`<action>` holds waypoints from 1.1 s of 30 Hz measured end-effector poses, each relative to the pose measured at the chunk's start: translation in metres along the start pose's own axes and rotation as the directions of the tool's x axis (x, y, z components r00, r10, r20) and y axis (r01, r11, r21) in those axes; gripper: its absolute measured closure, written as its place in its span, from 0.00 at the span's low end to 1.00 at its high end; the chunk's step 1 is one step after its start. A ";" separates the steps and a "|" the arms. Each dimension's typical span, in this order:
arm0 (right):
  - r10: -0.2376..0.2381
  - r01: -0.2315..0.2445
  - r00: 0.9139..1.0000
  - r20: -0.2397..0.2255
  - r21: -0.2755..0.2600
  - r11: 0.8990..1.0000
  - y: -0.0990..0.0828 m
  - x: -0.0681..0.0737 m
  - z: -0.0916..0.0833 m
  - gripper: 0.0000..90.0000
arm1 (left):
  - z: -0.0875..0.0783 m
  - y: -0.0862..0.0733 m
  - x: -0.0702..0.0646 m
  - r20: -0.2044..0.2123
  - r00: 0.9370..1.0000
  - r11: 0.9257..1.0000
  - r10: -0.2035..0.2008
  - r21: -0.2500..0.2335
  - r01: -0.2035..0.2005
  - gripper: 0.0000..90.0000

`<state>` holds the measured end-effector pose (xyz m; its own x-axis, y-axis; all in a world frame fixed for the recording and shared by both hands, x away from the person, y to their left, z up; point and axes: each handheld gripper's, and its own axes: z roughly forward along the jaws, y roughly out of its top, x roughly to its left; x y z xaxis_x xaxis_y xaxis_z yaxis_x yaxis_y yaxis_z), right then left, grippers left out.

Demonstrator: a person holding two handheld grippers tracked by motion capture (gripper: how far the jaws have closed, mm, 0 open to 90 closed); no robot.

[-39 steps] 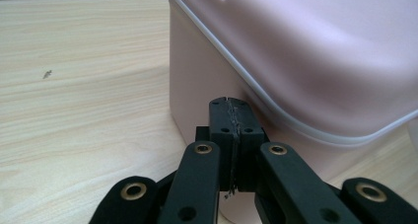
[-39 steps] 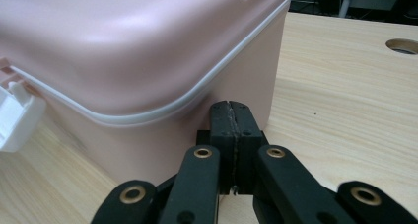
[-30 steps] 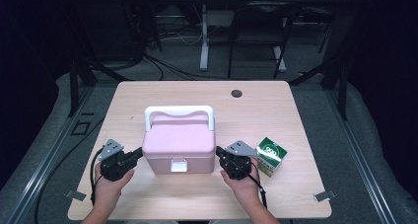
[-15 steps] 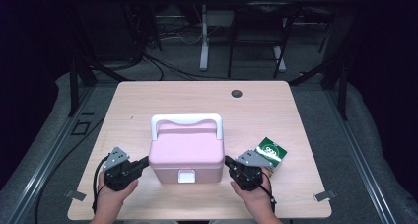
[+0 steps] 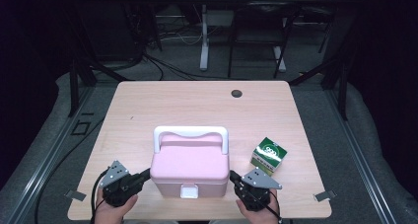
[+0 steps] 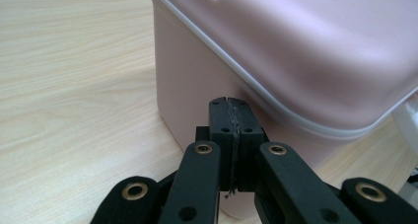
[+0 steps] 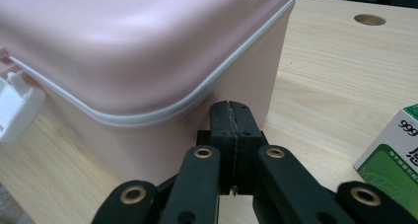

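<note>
The pink plastic lidded box [image 5: 190,166] with a white carrying handle and a white front latch is seen at the lower centre of the high view, near the front edge of the light wooden table [image 5: 162,105]. It is flanked by the left gripper [image 5: 146,174] at lower left and the right gripper [image 5: 232,175] at lower right, each with its jaws pressed together on nothing and its tip at a side wall of the box. A small green and white carton [image 5: 268,156] printed "999" is seen just right of the box.
</note>
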<state>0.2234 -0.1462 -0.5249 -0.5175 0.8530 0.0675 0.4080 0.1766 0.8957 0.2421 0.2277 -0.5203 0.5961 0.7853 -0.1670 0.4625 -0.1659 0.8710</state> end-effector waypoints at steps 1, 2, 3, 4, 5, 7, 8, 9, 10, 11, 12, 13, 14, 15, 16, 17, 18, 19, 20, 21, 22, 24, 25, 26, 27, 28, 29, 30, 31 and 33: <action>0.002 -0.002 1.000 0.010 0.011 1.000 0.000 0.001 -0.001 1.00 | 0.000 0.000 0.000 -0.006 1.000 1.000 0.001 0.001 -0.001 0.99; 0.005 -0.005 1.000 0.009 0.012 1.000 0.000 0.001 -0.001 1.00 | -0.001 -0.001 -0.001 -0.003 1.000 1.000 -0.006 -0.004 0.006 0.99; 0.004 -0.004 1.000 0.003 0.010 1.000 0.000 0.000 -0.001 1.00 | -0.001 -0.002 -0.001 -0.001 1.000 1.000 -0.008 -0.001 0.008 0.99; 0.004 -0.004 1.000 0.000 0.008 1.000 0.000 0.000 -0.002 1.00 | -0.001 -0.003 -0.001 0.003 1.000 1.000 -0.007 -0.011 0.007 0.99; 0.005 -0.005 1.000 -0.005 0.001 1.000 -0.001 0.000 -0.001 1.00 | -0.001 -0.003 -0.002 0.005 1.000 1.000 -0.006 -0.014 0.006 0.99; 0.000 0.000 1.000 -0.007 0.005 1.000 -0.001 0.000 -0.003 1.00 | -0.002 -0.004 -0.002 0.009 1.000 1.000 -0.003 -0.011 0.003 0.99; -0.012 0.013 1.000 -0.009 0.008 1.000 -0.001 0.000 -0.003 1.00 | -0.002 -0.004 -0.002 0.009 1.000 1.000 -0.003 -0.009 0.004 0.99; -0.015 0.015 1.000 -0.005 0.011 1.000 -0.001 0.000 -0.004 1.00 | -0.002 -0.004 -0.001 0.009 1.000 1.000 -0.001 -0.002 0.001 0.99; -0.014 0.014 1.000 -0.002 0.013 1.000 -0.001 0.001 -0.004 1.00 | -0.002 -0.004 -0.002 0.009 1.000 1.000 0.000 -0.001 0.000 0.99; -0.014 0.014 1.000 -0.002 0.014 1.000 -0.001 0.001 -0.005 1.00 | -0.002 -0.004 -0.002 0.011 1.000 1.000 -0.001 -0.005 0.001 0.99; -0.014 0.014 1.000 -0.005 0.014 1.000 -0.001 0.001 -0.005 1.00 | -0.002 -0.004 -0.001 0.013 1.000 1.000 -0.001 -0.004 0.001 0.99; -0.015 0.016 1.000 -0.006 0.013 1.000 -0.001 0.000 -0.005 1.00 | -0.002 -0.004 0.000 0.019 1.000 1.000 -0.007 -0.007 0.007 0.99; -0.017 0.017 1.000 -0.007 0.013 1.000 -0.001 0.000 -0.005 1.00 | -0.002 -0.004 0.000 0.022 1.000 1.000 -0.009 -0.002 0.009 0.99; -0.017 0.017 1.000 -0.007 0.013 1.000 -0.001 0.000 -0.005 1.00 | -0.002 -0.004 0.001 0.024 1.000 1.000 -0.014 -0.004 0.014 0.98; -0.019 0.019 1.000 -0.007 0.015 1.000 -0.001 -0.001 -0.005 0.98 | -0.002 -0.004 0.002 0.021 1.000 1.000 -0.017 -0.001 0.017 0.96; -0.019 0.019 1.000 -0.007 0.017 1.000 -0.001 -0.002 -0.005 0.95 | -0.002 -0.004 0.003 0.028 0.999 1.000 -0.023 0.002 0.023 0.93; -0.015 0.015 1.000 -0.011 0.012 1.000 -0.001 -0.003 -0.004 0.92 | -0.003 -0.003 0.005 0.029 0.999 1.000 -0.029 0.008 0.029 0.92; -0.006 0.006 1.000 -0.016 0.011 1.000 0.000 -0.005 -0.004 0.89 | -0.003 -0.002 0.007 0.037 0.999 0.999 -0.034 0.004 0.034 0.89; 0.006 -0.006 1.000 -0.024 0.014 1.000 0.001 -0.008 -0.004 0.87 | -0.003 -0.002 0.009 0.043 0.998 0.999 -0.036 0.003 0.036 0.86; 0.014 -0.013 0.999 -0.035 0.015 1.000 0.002 -0.010 -0.005 0.85 | -0.004 0.000 0.010 0.042 0.999 0.999 -0.033 0.009 0.033 0.84; 0.016 -0.015 0.999 -0.036 0.020 1.000 0.003 -0.011 -0.006 0.84 | -0.005 0.002 0.013 0.047 0.998 0.999 -0.037 0.001 0.037 0.81; 0.003 -0.002 0.999 -0.032 0.025 1.000 0.006 -0.012 -0.008 0.82 | -0.007 0.005 0.017 0.053 0.998 0.999 -0.044 -0.003 0.044 0.74; 0.002 -0.001 0.999 -0.039 0.020 1.000 0.007 -0.013 -0.008 0.82 | -0.009 0.008 0.018 0.047 0.998 0.999 -0.044 -0.006 0.044 0.72; -0.004 0.005 1.000 -0.028 0.027 1.000 0.010 -0.013 -0.010 0.80 | -0.010 0.009 0.019 0.041 0.998 0.999 -0.046 -0.008 0.047 0.71; -0.001 0.001 1.000 -0.023 0.022 1.000 0.011 -0.014 -0.010 0.78 | -0.011 0.011 0.021 0.042 0.998 0.999 -0.049 -0.012 0.050 0.70; 0.004 -0.004 1.000 -0.019 0.026 1.000 0.013 -0.015 -0.011 0.76 | -0.012 0.013 0.021 0.043 0.998 0.998 -0.054 -0.012 0.055 0.68; 0.013 -0.013 1.000 -0.021 0.031 0.999 0.015 -0.017 -0.012 0.74 | -0.013 0.016 0.022 0.042 0.997 0.998 -0.057 -0.014 0.058 0.67; 0.028 -0.027 0.999 -0.037 0.029 0.999 0.019 -0.020 -0.014 0.73 | -0.014 0.018 0.022 0.044 0.998 0.998 -0.054 -0.014 0.055 0.66; 0.037 -0.036 0.998 -0.051 0.022 0.999 0.021 -0.021 -0.015 0.73 | -0.015 0.021 0.022 0.046 0.998 0.999 -0.049 -0.015 0.050 0.65; 0.037 -0.037 0.997 -0.075 -0.006 0.999 0.028 -0.024 -0.017 0.72 | -0.017 0.028 0.022 0.048 0.998 0.999 -0.029 -0.019 0.030 0.63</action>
<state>0.2342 -0.1699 -0.4944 -0.5570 0.8198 0.1333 0.4227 0.1417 0.8951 0.2565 0.2504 -0.4918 0.6131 0.7604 -0.2144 0.4676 -0.1304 0.8743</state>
